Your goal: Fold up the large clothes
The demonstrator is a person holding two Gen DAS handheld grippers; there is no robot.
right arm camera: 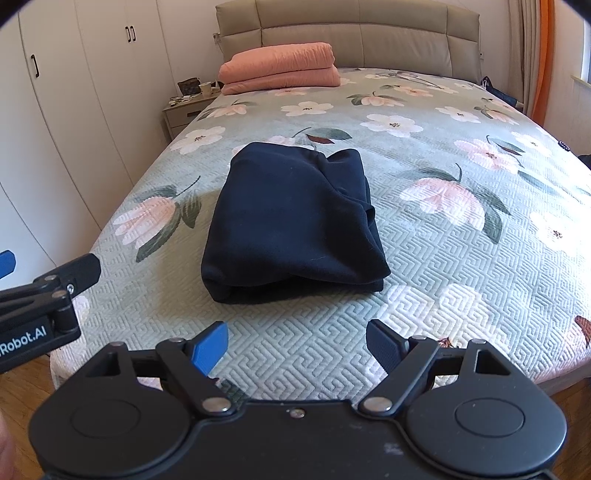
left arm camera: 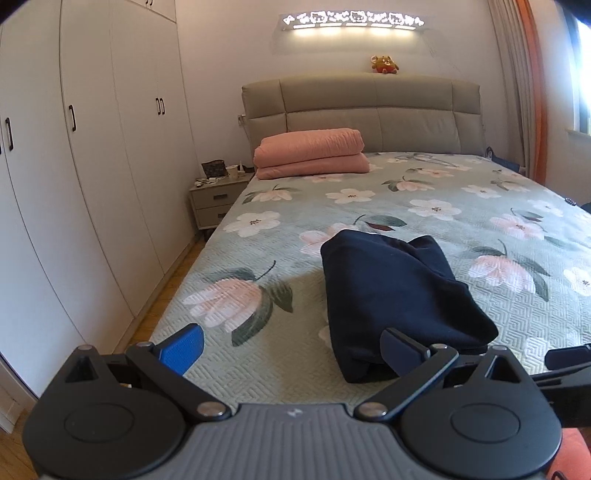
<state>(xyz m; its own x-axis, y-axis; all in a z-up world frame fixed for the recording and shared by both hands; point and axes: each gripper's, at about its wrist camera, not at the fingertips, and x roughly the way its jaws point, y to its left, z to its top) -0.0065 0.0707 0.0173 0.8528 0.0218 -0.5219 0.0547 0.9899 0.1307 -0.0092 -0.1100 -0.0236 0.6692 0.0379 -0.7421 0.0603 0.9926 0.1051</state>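
Observation:
A dark navy garment (right arm camera: 291, 225) lies folded into a thick rectangular bundle on the floral bedspread (right arm camera: 443, 258), near the foot of the bed. Seen from the left wrist, the same navy garment (left arm camera: 399, 295) sits right of centre. My left gripper (left arm camera: 291, 349) is open over the bed's near edge, its right finger just in front of the bundle's near end. My right gripper (right arm camera: 297, 349) is also open, short of the bundle, with nothing between its fingers. The left gripper (right arm camera: 48, 291) shows at the left edge of the right wrist view.
A folded pink quilt (right arm camera: 279, 68) rests by the padded headboard (right arm camera: 351, 33). A nightstand (left arm camera: 218, 199) with small items stands left of the bed. White wardrobes (left arm camera: 92, 147) line the left wall across a narrow strip of wooden floor. Orange curtains (left arm camera: 532, 92) hang at right.

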